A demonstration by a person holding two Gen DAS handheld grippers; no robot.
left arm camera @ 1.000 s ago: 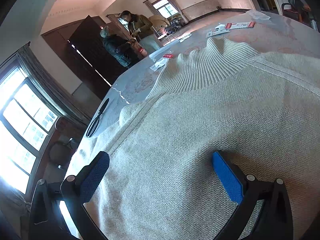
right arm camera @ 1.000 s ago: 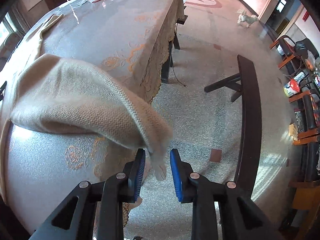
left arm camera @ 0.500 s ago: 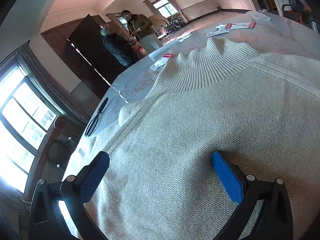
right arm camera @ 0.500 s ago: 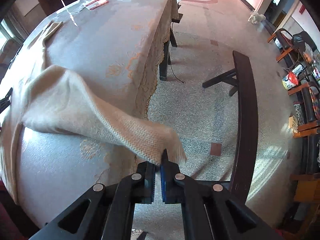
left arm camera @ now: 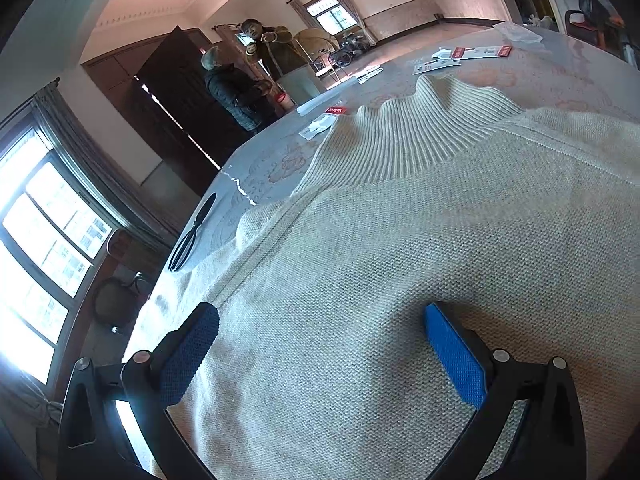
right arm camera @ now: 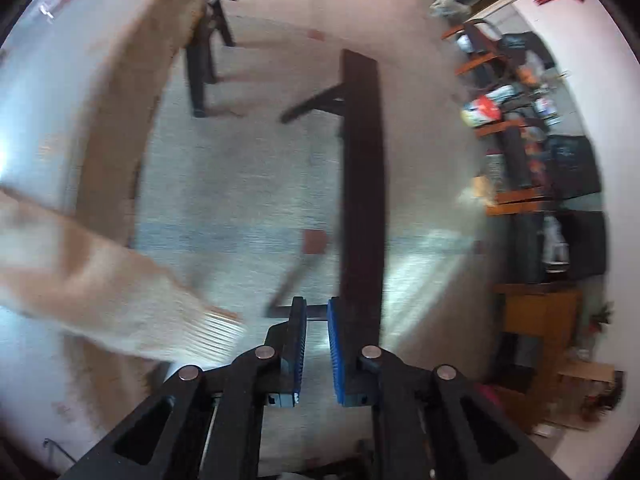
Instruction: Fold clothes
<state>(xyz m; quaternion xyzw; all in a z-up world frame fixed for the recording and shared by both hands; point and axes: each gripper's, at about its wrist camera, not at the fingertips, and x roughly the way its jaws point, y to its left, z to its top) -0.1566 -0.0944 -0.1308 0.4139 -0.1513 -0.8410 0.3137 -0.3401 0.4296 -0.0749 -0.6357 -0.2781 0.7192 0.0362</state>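
sleeve [right arm camera: 100, 292] hangs left of our right gripper [right arm camera: 317, 344], nearly closed on nothing; left gripper [left arm camera: 320, 356] open over the sweater [left arm camera: 400, 240]. we'd re-pinch the cuff squarely.

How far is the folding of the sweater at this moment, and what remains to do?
Done: the sweater lies spread flat on the table, collar away from the camera. No fold shows yet. In hand: nothing. The left gripper rests open on the body. The right gripper has a small gap between its jaws, with nothing between them; the sleeve hangs beside it off the table edge. Left: every fold.
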